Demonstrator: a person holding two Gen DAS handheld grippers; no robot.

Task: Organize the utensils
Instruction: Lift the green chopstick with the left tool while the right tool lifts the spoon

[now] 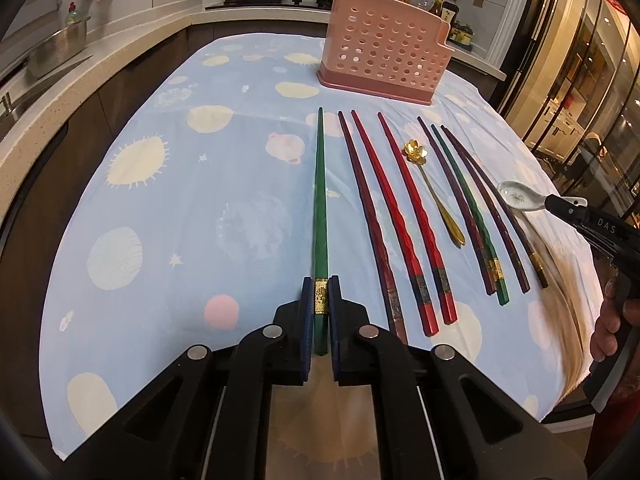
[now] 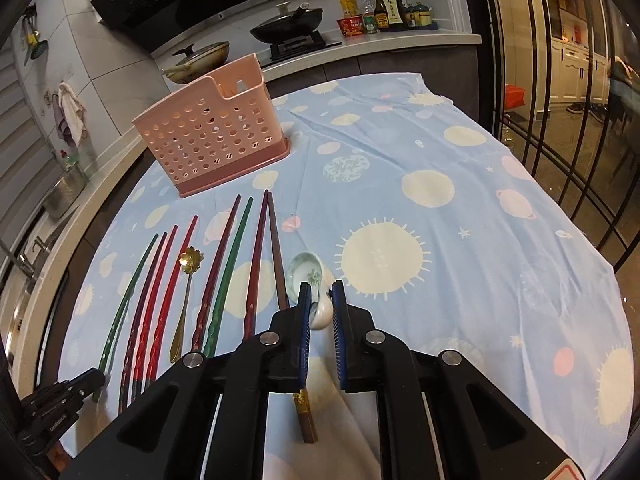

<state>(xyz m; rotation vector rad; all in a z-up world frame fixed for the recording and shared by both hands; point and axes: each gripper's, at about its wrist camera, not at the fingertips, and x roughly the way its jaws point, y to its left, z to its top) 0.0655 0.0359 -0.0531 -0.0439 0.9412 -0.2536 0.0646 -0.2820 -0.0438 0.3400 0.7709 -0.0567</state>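
spoon handle hidden (by pads)

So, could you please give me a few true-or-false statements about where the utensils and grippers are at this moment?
1. The left gripper is closed around a dark green chopstick near its gold band. True.
2. The perforated pink plastic utensil holder lies tipped on its side. False: it stands upright on the blue planet-print tablecloth.
3. The right gripper has the handle of a white ceramic spoon between its fingers. True.
4. The gold flower-shaped spoon is already in the holder. False: it lies on the cloth among the chopsticks.
5. Two bright red chopsticks lie side by side on the cloth. True.
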